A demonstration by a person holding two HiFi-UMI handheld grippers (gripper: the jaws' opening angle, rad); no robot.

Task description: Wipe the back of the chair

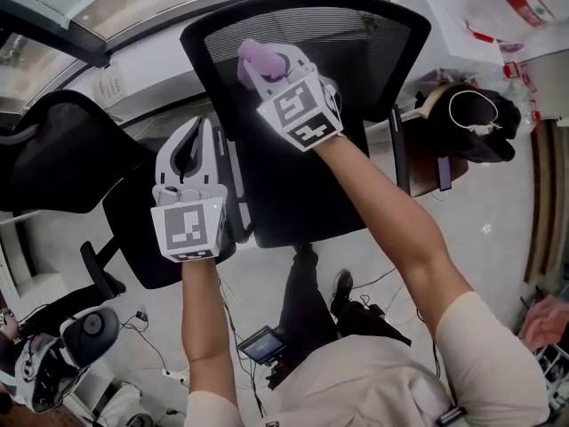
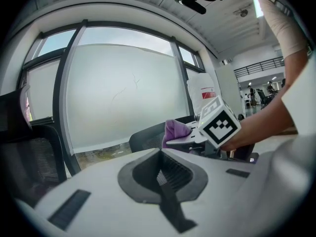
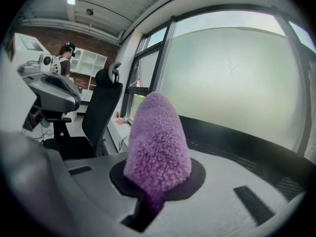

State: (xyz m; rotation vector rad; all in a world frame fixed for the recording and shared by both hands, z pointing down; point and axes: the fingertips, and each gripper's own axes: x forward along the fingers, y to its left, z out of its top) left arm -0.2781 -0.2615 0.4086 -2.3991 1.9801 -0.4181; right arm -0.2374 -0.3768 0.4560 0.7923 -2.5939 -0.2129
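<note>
The person stands over a black mesh chair, and the right gripper (image 1: 264, 71) has its fingers clamped on a fluffy purple cloth (image 1: 253, 53). The cloth tip sits at the upper left part of the chair back (image 1: 378, 43), just under its top rim; I cannot tell whether it presses on the mesh or sits a little off it. The left gripper (image 1: 196, 132) hangs lower, beside the left edge of the seat (image 1: 293, 194), with its fingers drawn together and nothing between them.

The mesh shows no streak or damp patch, so I cannot say how much has been wiped. With the cloth up in one corner, I judge most of the back still lies ahead, both rightward and downward.

There is free room across the mesh face to the right and down toward the seat. The top rim stands close to the window ledge (image 1: 133, 69), so reach beyond it looks tight. A second chair (image 1: 62, 158) crowds the left side, and a dark bag (image 1: 471, 123) sits near the right edge.
</note>
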